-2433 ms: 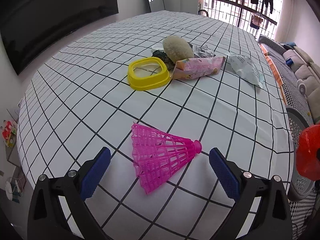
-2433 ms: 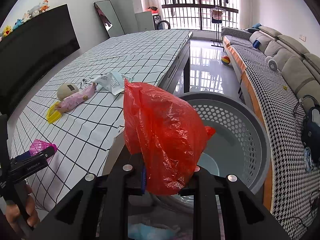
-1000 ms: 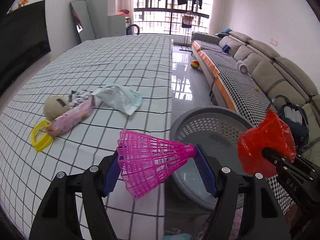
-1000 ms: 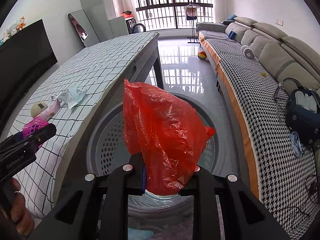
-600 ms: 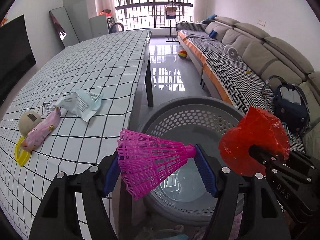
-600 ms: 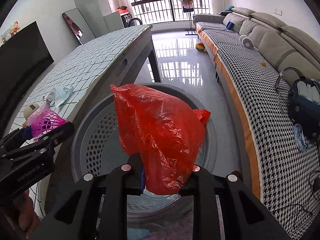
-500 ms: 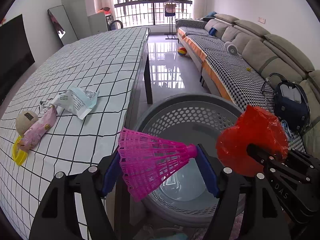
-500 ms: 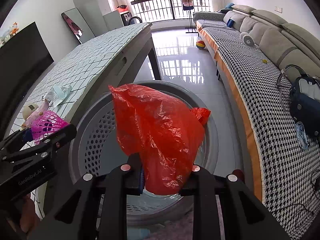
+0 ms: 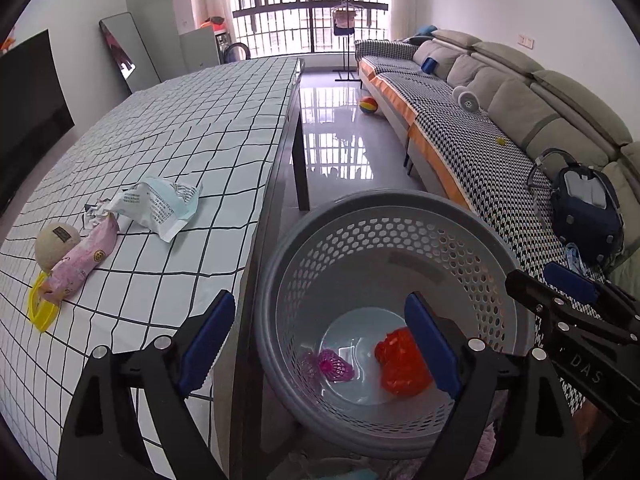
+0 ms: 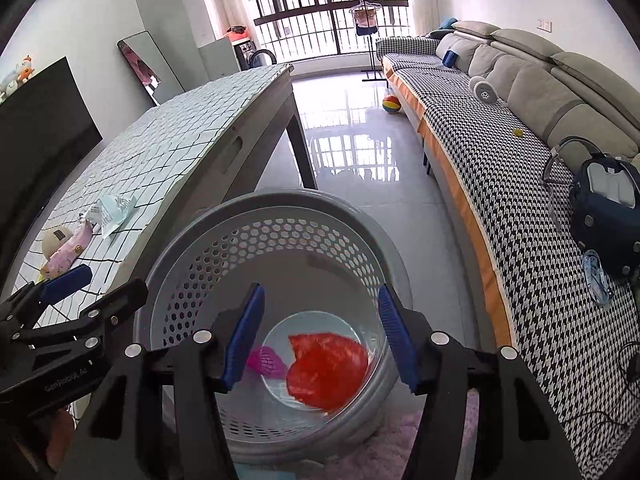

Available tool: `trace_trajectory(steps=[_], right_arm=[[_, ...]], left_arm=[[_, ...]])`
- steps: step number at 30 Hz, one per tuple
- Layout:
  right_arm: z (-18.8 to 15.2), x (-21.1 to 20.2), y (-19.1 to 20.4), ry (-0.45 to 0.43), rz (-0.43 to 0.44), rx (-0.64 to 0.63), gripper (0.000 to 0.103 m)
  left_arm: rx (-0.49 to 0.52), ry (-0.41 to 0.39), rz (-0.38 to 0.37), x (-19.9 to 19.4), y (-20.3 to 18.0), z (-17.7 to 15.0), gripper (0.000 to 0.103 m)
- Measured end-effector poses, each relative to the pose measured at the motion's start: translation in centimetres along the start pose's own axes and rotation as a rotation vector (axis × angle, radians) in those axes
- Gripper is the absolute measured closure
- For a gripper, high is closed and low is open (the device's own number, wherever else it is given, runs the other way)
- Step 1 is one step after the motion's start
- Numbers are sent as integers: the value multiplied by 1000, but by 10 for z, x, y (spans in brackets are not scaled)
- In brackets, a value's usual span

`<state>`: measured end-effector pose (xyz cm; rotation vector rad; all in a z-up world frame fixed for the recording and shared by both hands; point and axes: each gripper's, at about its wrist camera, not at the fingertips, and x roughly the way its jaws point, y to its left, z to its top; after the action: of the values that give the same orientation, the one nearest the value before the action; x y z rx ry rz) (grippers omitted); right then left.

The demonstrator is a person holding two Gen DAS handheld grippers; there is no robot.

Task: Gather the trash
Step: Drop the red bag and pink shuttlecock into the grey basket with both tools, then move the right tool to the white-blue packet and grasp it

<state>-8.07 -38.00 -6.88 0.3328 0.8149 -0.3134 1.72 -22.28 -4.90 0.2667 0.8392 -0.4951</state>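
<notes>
A grey perforated basket (image 9: 400, 220) (image 10: 280, 208) stands on the floor beside the table. At its bottom lie the pink shuttlecock (image 9: 334, 366) (image 10: 266, 360) and the crumpled red plastic bag (image 9: 402, 362) (image 10: 328, 364). My left gripper (image 9: 320, 336) hangs above the basket's near rim, jaws opening, nothing between them. My right gripper (image 10: 320, 332) is over the basket too, jaws opening and empty. On the checked table (image 9: 180, 140) remain a white-blue wrapper (image 9: 160, 208), a pink packet (image 9: 82, 262), a beige ball (image 9: 56, 242) and a yellow ring (image 9: 40, 312).
A houndstooth-covered sofa (image 9: 480, 128) runs along the right with a dark blue bag (image 9: 588, 216) on it. A coloured ball (image 9: 368, 105) lies on the glossy floor. The table's dark edge and leg (image 9: 300, 168) stand just left of the basket.
Both grippers opened. The pink shuttlecock left the left jaws and the red bag left the right jaws; both now lie at the basket's bottom.
</notes>
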Motion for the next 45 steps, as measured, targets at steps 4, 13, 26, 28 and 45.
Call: trace_trajectory(steps=[4,13,26,28,45], right_arm=[[-1,0,1,6,3,3,46],[-8,3,5,26,7,2,46],[-12,9,27,31,-5,-16,31],[-12,11,31,43,-6,-17,31],[-8,-14,90,-27,61,-83,28]], left_arm=[[-5,-1,2,-1,2,0,17],[-37,-21,6,-11,11,0,14],[-68,-70,1,-39,39,-1,9],[-79,-73,-4,-44,45,0,9],[-183,-134,108,-88,126,-17,9]])
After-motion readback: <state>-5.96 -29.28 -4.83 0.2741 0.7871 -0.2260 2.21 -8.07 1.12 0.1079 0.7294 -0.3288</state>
